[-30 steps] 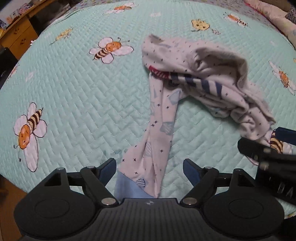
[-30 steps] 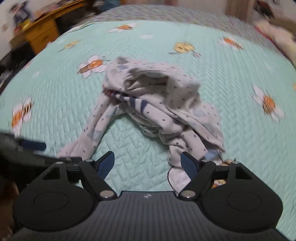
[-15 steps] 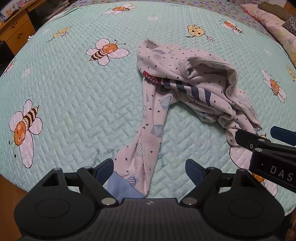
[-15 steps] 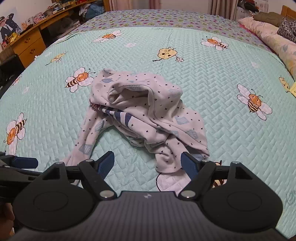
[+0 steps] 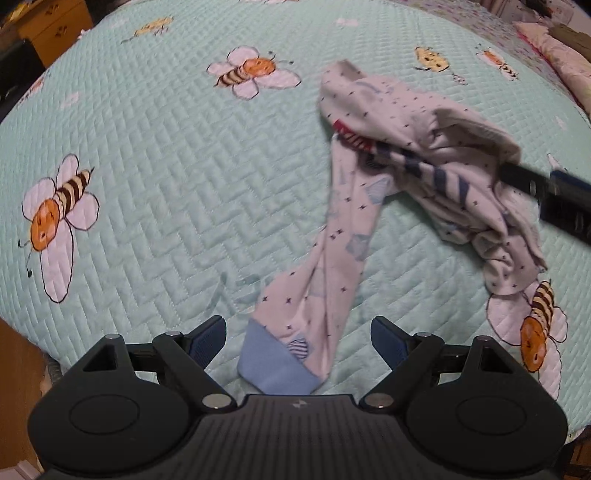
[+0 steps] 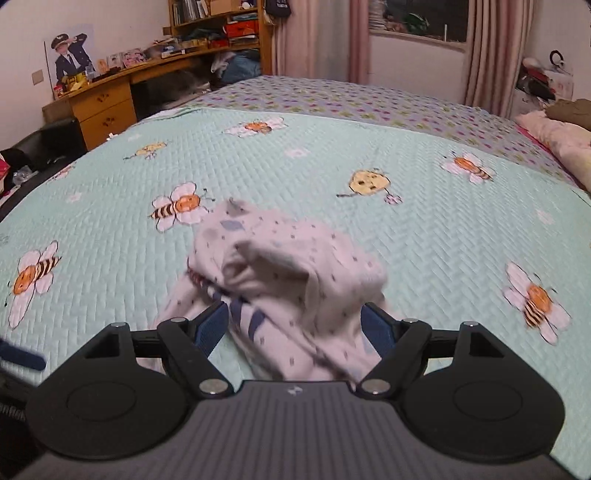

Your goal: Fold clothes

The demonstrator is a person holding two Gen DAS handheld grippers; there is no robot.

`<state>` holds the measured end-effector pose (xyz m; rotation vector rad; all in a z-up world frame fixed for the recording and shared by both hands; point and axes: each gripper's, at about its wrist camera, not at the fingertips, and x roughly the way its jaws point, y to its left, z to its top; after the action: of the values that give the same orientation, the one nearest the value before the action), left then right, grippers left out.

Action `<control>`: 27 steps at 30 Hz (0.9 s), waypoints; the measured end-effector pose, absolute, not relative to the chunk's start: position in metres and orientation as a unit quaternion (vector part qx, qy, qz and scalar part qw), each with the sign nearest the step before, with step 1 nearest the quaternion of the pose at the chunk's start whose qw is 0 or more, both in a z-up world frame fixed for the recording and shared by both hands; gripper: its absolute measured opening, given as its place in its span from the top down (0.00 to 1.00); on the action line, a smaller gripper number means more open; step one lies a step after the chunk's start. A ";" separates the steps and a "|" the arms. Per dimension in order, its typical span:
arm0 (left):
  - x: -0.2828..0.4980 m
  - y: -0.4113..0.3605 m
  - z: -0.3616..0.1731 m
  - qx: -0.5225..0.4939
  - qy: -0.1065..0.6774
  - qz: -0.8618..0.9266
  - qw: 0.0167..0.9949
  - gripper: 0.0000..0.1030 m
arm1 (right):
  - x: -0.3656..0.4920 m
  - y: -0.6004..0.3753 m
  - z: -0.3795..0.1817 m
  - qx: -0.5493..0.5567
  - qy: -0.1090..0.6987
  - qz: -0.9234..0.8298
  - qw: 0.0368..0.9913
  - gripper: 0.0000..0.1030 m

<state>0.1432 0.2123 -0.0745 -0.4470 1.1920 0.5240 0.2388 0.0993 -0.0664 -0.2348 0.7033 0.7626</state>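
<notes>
Each gripper (image 5: 298, 334) is black plastic with 2 blue-padded fingers (image 5: 208, 336), silver screws and a ribbed body.

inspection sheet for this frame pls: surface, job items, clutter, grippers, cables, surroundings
Surface: mint quilted bedspread with bee prints.
Job's things: one crumpled pale patterned garment, a leg stretched out toward the camera, its blue cuff nearest.
Clutter: nothing seen on the quilt.
Grippers: left hand-held gripper open, cuff between its fingers, untouched; right hand-held gripper open over the bunched part.
Cables: nothing seen.
Surroundings: wooden desk, bookshelf, curtains, pillows.
</notes>
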 end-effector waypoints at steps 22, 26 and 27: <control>0.154 0.203 -0.099 -0.186 0.575 0.236 0.761 0.16 | 0.304 -0.046 -0.078 0.049 0.313 0.098 0.944 0.97; 0.161 0.190 -0.103 -0.173 0.584 0.223 0.761 0.15 | 0.309 -0.077 -0.103 0.046 0.364 0.054 0.929 0.88; 0.162 0.188 -0.104 -0.167 0.585 0.221 0.763 0.15 | 0.309 -0.078 -0.107 0.051 0.374 0.051 0.925 0.83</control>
<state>0.1621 0.1877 -0.1035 -0.3632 1.2715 0.4807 0.3087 -0.0783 -0.1069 0.1042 0.7680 0.1037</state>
